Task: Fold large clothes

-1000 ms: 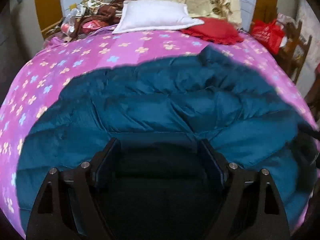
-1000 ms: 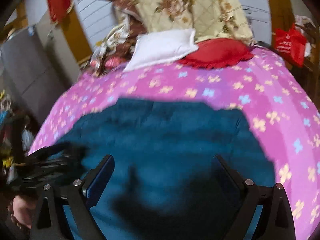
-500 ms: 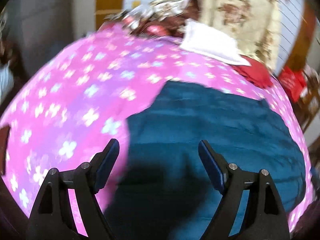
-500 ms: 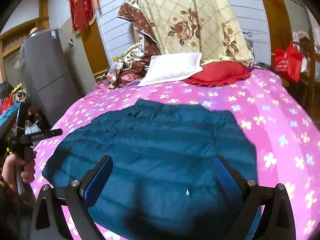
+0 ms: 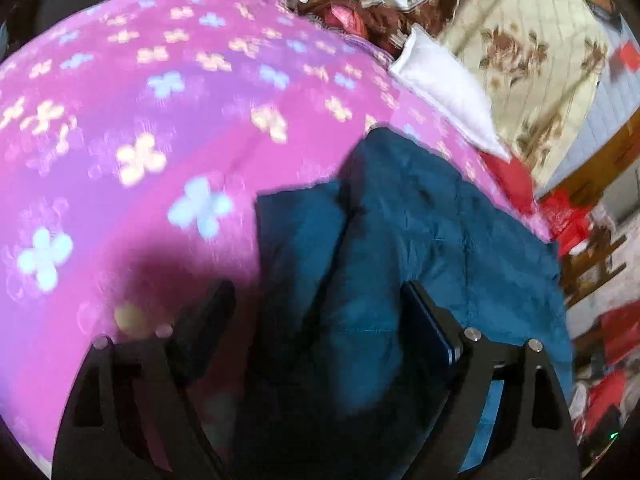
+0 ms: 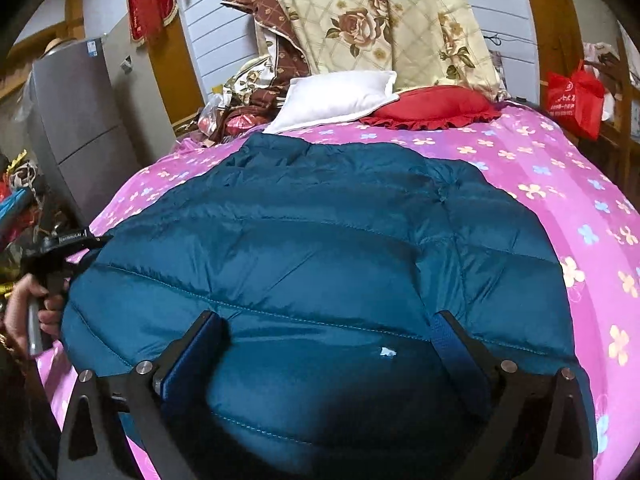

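A large teal quilted jacket [image 6: 320,240] lies spread flat on a pink flowered bedspread [image 6: 560,184]. My right gripper [image 6: 326,320] hangs open just above the jacket's near hem, and nothing is pinched between its blue pads. In the left wrist view my left gripper [image 5: 318,292] is tilted over the jacket's [image 5: 420,232] left edge, where a sleeve fold shows. Its jaws are opening, with the teal cloth lying under the gap and no pad pressing on it. A hand [image 6: 24,304] holds the left gripper's handle at the jacket's left side.
A white pillow [image 6: 336,96] and a red frilled cushion [image 6: 436,108] lie at the head of the bed, with a floral quilt [image 6: 380,20] draped behind. A grey fridge [image 6: 80,128] stands to the left. A red bag [image 6: 572,96] hangs at the right.
The left gripper swung from over the jacket's middle to its left edge, rolled, and its jaws widened. The right gripper came lower and closer to the jacket's hem.
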Motion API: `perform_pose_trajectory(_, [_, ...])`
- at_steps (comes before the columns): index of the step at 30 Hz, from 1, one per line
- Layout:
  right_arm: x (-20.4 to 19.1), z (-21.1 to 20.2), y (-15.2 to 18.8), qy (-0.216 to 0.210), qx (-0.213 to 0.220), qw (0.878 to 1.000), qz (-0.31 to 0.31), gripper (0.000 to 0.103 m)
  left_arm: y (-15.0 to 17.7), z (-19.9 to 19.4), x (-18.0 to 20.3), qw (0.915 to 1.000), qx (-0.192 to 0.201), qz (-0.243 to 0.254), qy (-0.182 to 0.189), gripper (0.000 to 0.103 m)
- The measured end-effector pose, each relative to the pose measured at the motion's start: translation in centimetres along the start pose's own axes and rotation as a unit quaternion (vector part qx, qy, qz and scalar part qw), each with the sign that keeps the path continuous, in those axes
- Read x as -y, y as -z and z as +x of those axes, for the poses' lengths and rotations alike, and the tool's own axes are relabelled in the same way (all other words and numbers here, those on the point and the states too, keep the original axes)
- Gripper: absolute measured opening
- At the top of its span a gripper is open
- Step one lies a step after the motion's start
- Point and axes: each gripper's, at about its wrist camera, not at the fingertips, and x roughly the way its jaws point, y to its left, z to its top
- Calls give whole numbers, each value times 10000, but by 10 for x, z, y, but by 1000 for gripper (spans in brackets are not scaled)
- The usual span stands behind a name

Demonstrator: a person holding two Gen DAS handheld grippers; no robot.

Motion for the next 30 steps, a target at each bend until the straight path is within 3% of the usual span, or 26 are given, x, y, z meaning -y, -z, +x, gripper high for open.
perform_pose_trajectory(3, [1,1,0,9,-25,10000,-7,103,-2,5,5,9998,-65,176,-4,97])
perform_pose_trajectory(8, [-1,3,-1,95,-29,9999,36,103,-10,13,9,9967,-240,259,729,97])
perform_pose_trajectory(10, [-2,3,0,113,-33,9999,38,103,-12,16,11,9955,-247,328,858,87])
perform_pose_trajectory(11, [-3,3,0,105,-41,9999,41,103,-12,16,14,9954,-228,385,843,74])
perform_pose_trajectory(14, [-1,3,-1,55,-98,9999,51,103,-9,12,19,9952,-89,545,804,51])
perform_pose_trajectory(16, [-2,4,-1,39,-141,9999,37,103,-8,9,21,9953,15,615,752,44])
perform_pose_trajectory(22, [-12,-3,-1,304,-141,9993,-183,103,-4,12,32,9957,152,832,379,46])
perform_pose_trajectory(24, [-24,-9,-1,641,52,9967,-497,103,-3,13,32,9957,177,866,280,51])
perform_pose_trajectory(27, [-51,-14,-17,1368,342,9812,-1317,103,-3,17,31,9965,178,793,209,58])
perform_pose_trajectory(28, [-57,-18,-28,1373,405,9801,-1376,103,-4,18,29,9969,175,742,203,59])
perform_pose_trajectory(30, [-62,-23,-51,881,461,9869,-1273,103,-3,18,27,9973,174,685,217,60])
